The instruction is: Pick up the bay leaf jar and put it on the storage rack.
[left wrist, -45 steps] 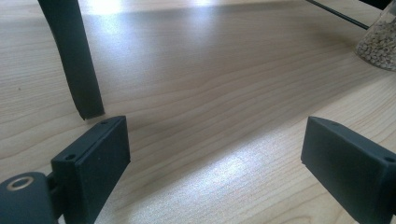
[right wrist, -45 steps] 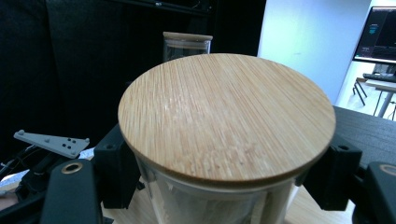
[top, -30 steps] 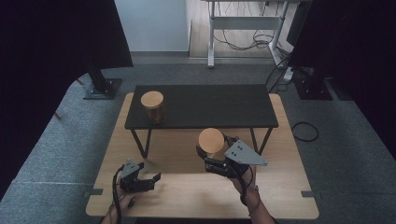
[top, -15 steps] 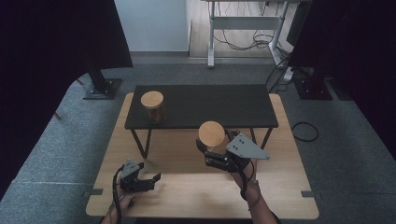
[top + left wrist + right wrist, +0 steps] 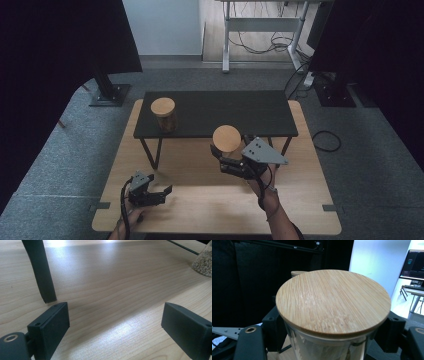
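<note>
Right now the right gripper (image 5: 223, 156) has its jaws clamped on a glass jar with a bamboo lid (image 5: 226, 138), carried just in front of the black bench (image 5: 250, 112); best keep it upright and clear that edge. Nearer the person, the left gripper (image 5: 156, 192) idles wide apart.

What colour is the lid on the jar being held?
Light tan bamboo lid with fine straight grain; it shows best in the right gripper view.
</note>
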`<state>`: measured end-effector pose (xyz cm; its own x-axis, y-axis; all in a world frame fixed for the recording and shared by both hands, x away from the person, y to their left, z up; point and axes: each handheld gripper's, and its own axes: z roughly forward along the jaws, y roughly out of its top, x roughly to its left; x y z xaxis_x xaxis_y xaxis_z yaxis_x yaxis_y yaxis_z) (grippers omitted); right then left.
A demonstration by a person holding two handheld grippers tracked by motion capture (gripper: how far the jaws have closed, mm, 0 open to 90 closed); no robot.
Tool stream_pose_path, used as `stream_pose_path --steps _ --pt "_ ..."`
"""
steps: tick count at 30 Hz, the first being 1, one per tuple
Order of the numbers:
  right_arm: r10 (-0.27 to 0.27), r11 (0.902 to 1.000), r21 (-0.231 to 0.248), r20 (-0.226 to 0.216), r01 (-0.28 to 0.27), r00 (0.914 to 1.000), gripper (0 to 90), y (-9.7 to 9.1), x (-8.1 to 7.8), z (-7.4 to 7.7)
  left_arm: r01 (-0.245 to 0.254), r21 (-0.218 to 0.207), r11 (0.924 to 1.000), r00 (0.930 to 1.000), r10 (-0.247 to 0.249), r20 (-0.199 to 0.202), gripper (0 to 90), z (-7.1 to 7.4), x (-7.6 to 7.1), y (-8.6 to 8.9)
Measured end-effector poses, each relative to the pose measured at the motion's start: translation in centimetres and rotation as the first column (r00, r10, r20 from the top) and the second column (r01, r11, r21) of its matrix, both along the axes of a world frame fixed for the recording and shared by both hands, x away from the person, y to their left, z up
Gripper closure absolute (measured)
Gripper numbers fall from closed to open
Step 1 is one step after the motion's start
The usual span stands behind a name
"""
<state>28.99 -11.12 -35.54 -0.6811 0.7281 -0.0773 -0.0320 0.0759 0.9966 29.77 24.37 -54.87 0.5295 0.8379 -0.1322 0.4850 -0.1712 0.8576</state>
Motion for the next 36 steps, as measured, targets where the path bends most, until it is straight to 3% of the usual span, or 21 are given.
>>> stream_pose_path --steps 25,36 --pt "-0.022 0.9998 -0.001 0.006 0.022 0.9997 24.9 -0.1 1.9 1.5 0.002 -0.001 1.0000 1.0000 -0.002 -0.008 7.4 0.0 0.1 0.1" --pt "-0.025 0.9997 0.007 -0.011 0.025 0.9996 24.9 0.0 2.8 1.7 0.003 0.000 1.0000 1.0000 -0.003 -0.007 7.4 0.0 0.1 0.0"
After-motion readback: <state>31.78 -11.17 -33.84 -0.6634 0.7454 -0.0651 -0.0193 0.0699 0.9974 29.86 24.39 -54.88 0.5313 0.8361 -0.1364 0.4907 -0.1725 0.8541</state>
